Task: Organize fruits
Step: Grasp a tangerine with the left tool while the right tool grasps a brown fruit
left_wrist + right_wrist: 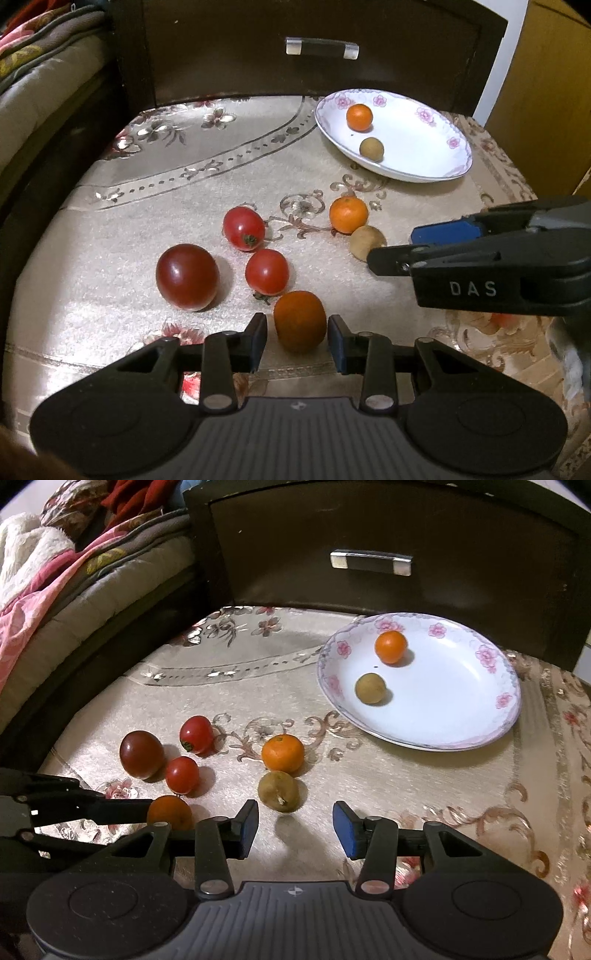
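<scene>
Left claw sits low over the bench, jaws parted around a dull orange fruit (not gripping); right claw hovers wide open, empty, near a brown fruit.

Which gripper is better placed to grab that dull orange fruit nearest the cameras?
Left. The left gripper is open with the dull orange fruit already between its fingers. The right gripper is open nearer the brown fruit.
</scene>
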{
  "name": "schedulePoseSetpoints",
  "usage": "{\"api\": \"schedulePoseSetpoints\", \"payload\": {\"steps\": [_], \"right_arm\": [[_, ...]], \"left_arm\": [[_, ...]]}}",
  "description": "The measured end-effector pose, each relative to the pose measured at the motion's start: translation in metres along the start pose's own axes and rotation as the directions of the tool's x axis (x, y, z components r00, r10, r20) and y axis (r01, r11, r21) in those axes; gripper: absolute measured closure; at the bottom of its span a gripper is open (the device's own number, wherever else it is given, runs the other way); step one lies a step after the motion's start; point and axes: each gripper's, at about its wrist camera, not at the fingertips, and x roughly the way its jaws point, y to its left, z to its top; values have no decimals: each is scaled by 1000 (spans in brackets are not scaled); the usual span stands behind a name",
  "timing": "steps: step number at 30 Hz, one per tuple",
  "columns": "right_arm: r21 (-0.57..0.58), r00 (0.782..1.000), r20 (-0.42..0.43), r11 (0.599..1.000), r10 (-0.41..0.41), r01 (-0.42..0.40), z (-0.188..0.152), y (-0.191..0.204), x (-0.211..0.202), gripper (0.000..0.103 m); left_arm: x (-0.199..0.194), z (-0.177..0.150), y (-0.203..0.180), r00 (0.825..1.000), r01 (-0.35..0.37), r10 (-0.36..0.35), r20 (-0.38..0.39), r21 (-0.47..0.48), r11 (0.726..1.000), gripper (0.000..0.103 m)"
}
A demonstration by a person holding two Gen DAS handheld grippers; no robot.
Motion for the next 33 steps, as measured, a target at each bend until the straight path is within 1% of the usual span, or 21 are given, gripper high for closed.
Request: {"api": "schedulePoseSetpoints", "payload": {"steps": [6,9,10,11,12,13,14,18,24,27,33], "right_arm": [[-15,1000,-13,1000,10,-10,4,3,13,63],[-38,1000,-11,999,9,-9,5,5,17,62],[-45,1000,-12,999,7,-8,6,6,18,63],[-55,1000,-11,998,-2,1,6,7,19,65],[-66,1000,-11,998,-10,10,6,8,20,70],[-75,1000,-11,997,-14,13,6,9,20,78],[-77,1000,-15,997,-7,5,6,9,20,82],[-107,1000,-24,994,-19,16,2,13,15,82],[-72,998,-50,997,-34,30,-10,5,-1,83],[-76,997,-66,996,-47,42,-18,5,-10,83],[-104,989,-121,992,-88,76,-39,2,-34,83]], "left_arm": [[1,1,3,1000,2,-2,10,-15,1000,60],[1,1,3,1000,0,0,12,-9,1000,60],[2,1,3,1000,-1,2,12,-6,1000,60],[1,1,3,1000,-3,3,14,-3,1000,60],[1,1,3,1000,-2,2,18,-2,1000,62],[0,1,2,1000,0,0,22,2,1000,64],[0,2,2,1000,5,-5,25,6,1000,65],[-2,1,-1,999,34,-35,23,21,999,66],[-9,-3,-11,997,75,-76,23,63,995,66],[-10,-6,-17,994,105,-106,8,85,991,66],[-9,-14,-33,993,120,-119,-17,146,982,66]]}}
